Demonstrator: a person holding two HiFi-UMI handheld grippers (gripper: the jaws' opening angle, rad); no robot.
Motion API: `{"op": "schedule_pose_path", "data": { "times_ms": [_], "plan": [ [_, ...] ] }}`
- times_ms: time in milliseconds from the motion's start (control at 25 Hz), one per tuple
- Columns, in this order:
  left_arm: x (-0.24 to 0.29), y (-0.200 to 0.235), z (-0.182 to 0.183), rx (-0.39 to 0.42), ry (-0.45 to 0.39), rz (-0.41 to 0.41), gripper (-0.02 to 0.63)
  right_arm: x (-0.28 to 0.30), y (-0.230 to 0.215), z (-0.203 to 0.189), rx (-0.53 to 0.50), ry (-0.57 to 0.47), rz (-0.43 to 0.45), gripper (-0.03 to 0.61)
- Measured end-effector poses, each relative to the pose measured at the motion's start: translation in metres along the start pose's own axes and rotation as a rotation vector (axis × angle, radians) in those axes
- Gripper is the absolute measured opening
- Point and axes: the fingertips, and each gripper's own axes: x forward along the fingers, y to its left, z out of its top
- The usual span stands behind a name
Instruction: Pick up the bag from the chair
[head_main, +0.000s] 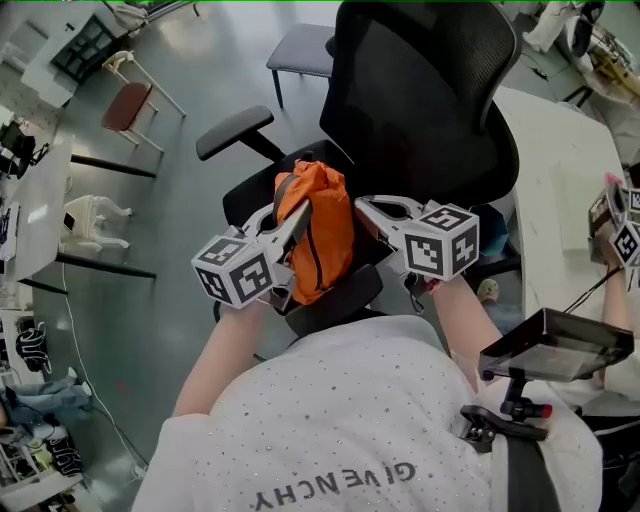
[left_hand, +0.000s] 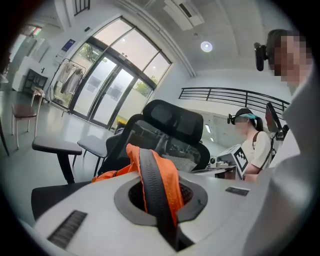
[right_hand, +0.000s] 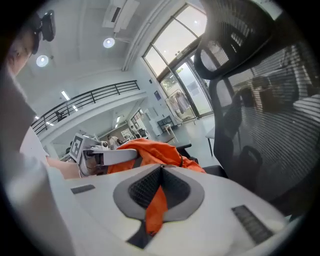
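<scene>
The orange bag (head_main: 318, 235) with a dark zipper strip hangs between my two grippers, just above the seat of the black office chair (head_main: 420, 90). My left gripper (head_main: 293, 228) is shut on the bag's left side; in the left gripper view orange cloth and the dark zipper band (left_hand: 156, 192) run through its closed jaws. At the bag's right side my right gripper (head_main: 362, 210) is shut on a fold of orange fabric (right_hand: 156, 207). In that view the bag's bulk (right_hand: 150, 150) lies beyond the jaws, with the left gripper (right_hand: 107, 156) against it.
The chair's armrest (head_main: 232, 130) sticks out at the left. A white table (head_main: 560, 180) stands at the right, where another person (head_main: 622, 240) holds grippers. A grey seat (head_main: 300, 50) and a red chair (head_main: 128, 105) stand farther off on the floor.
</scene>
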Motion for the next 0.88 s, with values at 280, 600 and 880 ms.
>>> {"op": "schedule_pose_path", "data": {
  "times_ms": [280, 600, 880],
  "plan": [
    [-0.033, -0.018, 0.033, -0.003, -0.086, -0.009, 0.029, -0.016, 0.047, 0.022, -0.046, -0.055, 0.051, 0.005],
    [-0.112, -0.057, 0.049, 0.09, -0.076, 0.05, 0.029, -0.049, 0.122, 0.035, -0.038, -0.169, -0.047, 0.005],
    [-0.169, -0.092, 0.054, 0.116, -0.191, -0.005, 0.029, -0.083, 0.16, 0.028, -0.028, -0.264, -0.024, 0.005]
  ]
}}
